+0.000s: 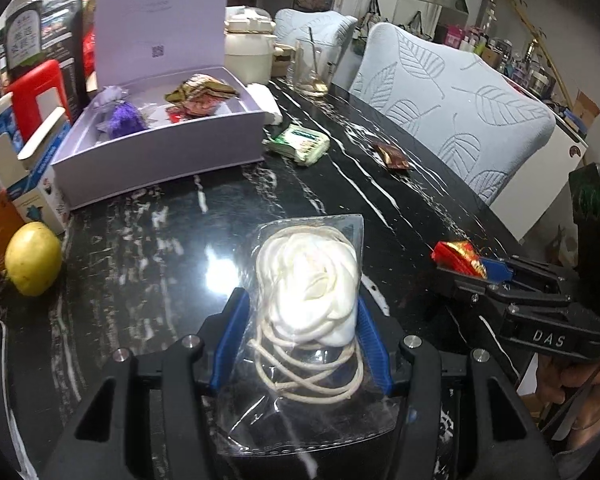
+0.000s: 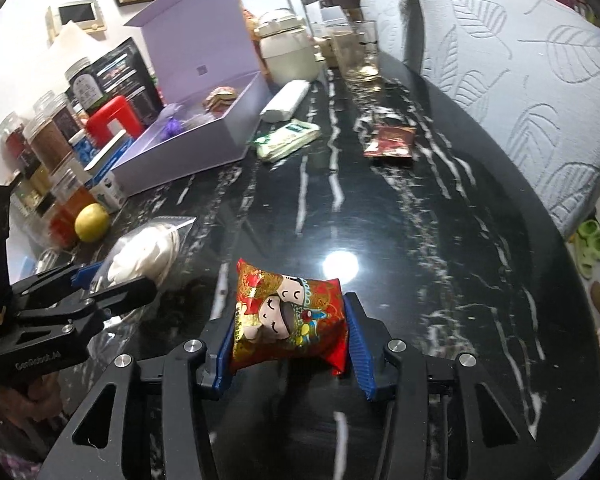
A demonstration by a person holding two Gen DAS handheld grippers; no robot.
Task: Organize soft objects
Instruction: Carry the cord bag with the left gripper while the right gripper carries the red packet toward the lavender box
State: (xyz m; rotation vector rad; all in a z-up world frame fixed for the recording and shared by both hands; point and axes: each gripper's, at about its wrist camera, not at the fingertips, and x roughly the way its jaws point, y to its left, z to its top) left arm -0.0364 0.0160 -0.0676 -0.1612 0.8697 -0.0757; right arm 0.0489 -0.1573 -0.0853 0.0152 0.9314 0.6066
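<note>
The left gripper (image 1: 300,340) is pinching a clear bag (image 1: 308,320) holding a white fabric rose and cord near the bench's front edge; it could slide from the slick plastic. The right gripper's (image 2: 290,344) jaws are squeezing a puffy red packet (image 2: 290,320), bound for the purple box (image 1: 160,148)
</note>
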